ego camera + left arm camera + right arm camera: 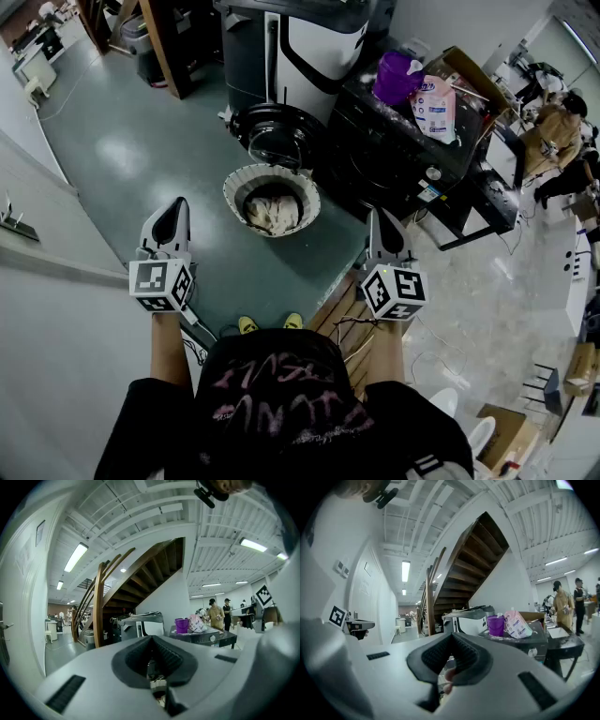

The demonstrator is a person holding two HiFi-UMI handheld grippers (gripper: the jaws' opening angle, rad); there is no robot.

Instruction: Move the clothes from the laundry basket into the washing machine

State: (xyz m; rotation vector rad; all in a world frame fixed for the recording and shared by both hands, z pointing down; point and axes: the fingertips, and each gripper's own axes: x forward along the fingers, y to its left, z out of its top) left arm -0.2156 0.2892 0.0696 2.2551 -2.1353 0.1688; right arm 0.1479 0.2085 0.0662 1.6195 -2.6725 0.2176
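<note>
A purple tub (397, 77) and a pink bag (434, 108) sit on the black washer (394, 150). Its round door (274, 139) hangs open just behind the basket (242, 176). Crumpled pale clothes (274, 214) lie in the basket (white, ribbed). The left gripper (172, 217) and right gripper (382, 230) flank it without touching, jaws together and empty.

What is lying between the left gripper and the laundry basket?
Only bare green floor separates the left gripper from the laundry basket, seen in the head view.

One laundry basket (232, 187), one washing machine (375, 141), one purple bucket (397, 77).
</note>
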